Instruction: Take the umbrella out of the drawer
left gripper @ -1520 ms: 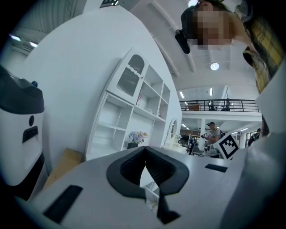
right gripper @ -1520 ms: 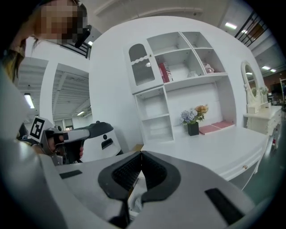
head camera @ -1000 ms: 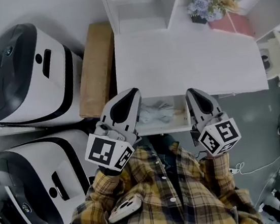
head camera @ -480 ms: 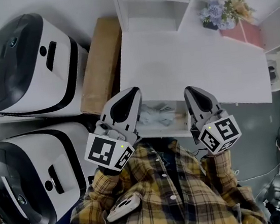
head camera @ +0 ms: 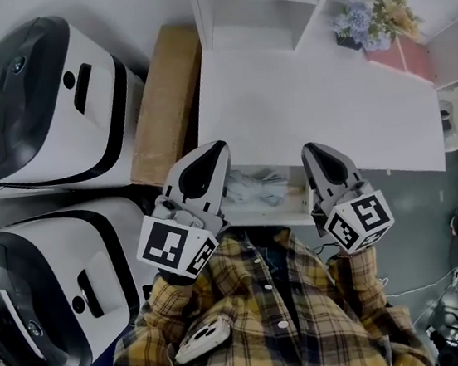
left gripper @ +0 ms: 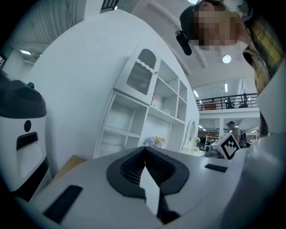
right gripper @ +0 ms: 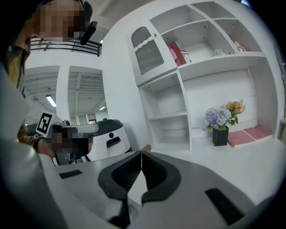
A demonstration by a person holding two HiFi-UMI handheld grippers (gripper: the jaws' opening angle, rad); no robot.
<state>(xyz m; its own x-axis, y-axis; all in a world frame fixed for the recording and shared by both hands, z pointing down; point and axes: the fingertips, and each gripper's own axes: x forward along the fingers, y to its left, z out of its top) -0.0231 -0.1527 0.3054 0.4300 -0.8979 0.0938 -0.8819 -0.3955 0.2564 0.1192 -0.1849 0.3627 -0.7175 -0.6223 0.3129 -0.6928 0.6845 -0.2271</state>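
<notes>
The white desk [head camera: 310, 100] has its drawer [head camera: 276, 211] pulled open under the front edge. A pale, crumpled folded umbrella [head camera: 255, 186] lies inside it, partly hidden by the desk top. My left gripper [head camera: 216, 148] hovers over the drawer's left end, shut and empty. Over the drawer's right end, my right gripper [head camera: 309, 150] is also shut, with nothing in it. In the left gripper view the left gripper [left gripper: 145, 148] has its jaws meeting at the tips. The right gripper view shows the right gripper [right gripper: 141, 153] closed the same way, pointing over the desk top.
Two large white-and-black machines [head camera: 30, 104] [head camera: 51, 293] stand at the left. A brown cardboard box [head camera: 166, 102] lies between them and the desk. A flower pot [head camera: 359, 23] and a pink box [head camera: 403, 54] sit at the desk's back right, under white shelves [head camera: 247, 0].
Both grippers have drifted slightly along the desk's front and stay shut. The drawer and the umbrella look unchanged.
</notes>
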